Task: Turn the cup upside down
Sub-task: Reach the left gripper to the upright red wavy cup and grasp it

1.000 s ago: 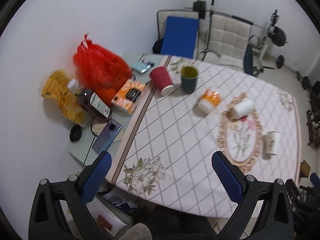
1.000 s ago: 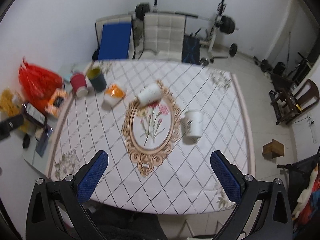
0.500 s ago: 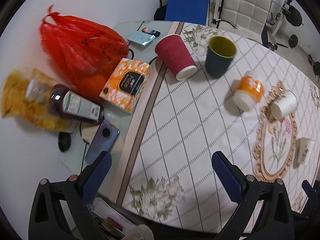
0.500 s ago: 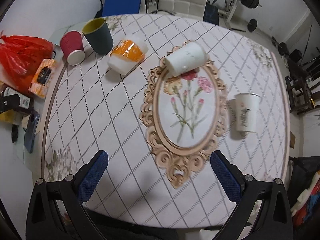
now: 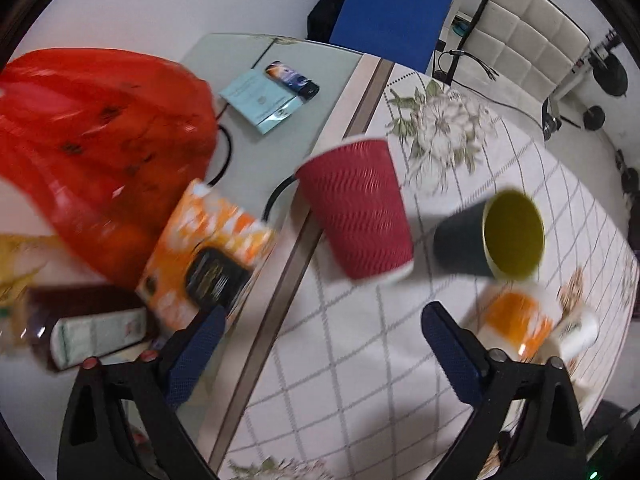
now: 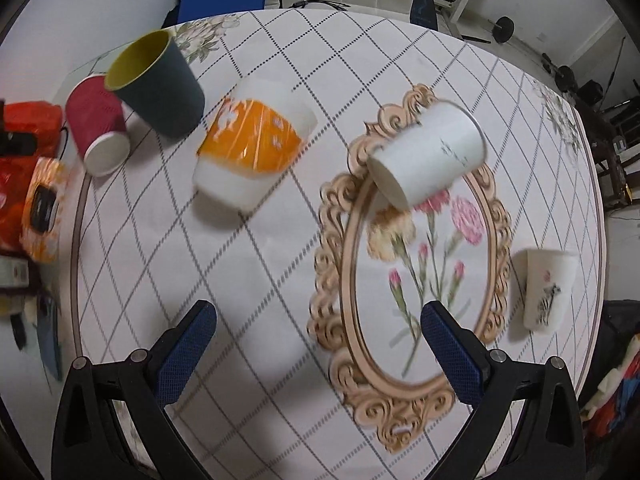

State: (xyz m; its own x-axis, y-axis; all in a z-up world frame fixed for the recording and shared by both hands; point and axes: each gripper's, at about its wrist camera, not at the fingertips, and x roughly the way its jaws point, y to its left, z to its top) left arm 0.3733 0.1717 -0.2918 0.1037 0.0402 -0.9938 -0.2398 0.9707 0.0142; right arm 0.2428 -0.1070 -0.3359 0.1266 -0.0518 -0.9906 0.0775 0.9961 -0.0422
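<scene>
Several cups stand on the patterned tablecloth (image 6: 280, 280). A dark cup with a yellow inside (image 5: 496, 236) (image 6: 158, 84) stands mouth up. A red ribbed cup (image 5: 356, 212) (image 6: 98, 128), an orange-and-white cup (image 6: 252, 148) (image 5: 516, 320), a plain white cup (image 6: 428, 156) and a white cup with a zebra picture (image 6: 546, 288) stand mouth down. My left gripper (image 5: 320, 324) is open and empty, just in front of the red cup. My right gripper (image 6: 318, 328) is open and empty, over the cloth in front of the orange and white cups.
Left of the cloth lie a red plastic bag (image 5: 96, 148), an orange box (image 5: 212, 256), a dark bottle (image 5: 88, 324) and a booklet with a small device (image 5: 268, 96). A blue board (image 5: 396, 12) and a white chair (image 5: 516, 28) stand behind the table.
Both grippers have moved forward and down toward the table. The cups look much larger; the left view now centres on the red and dark cups. No cup has moved.
</scene>
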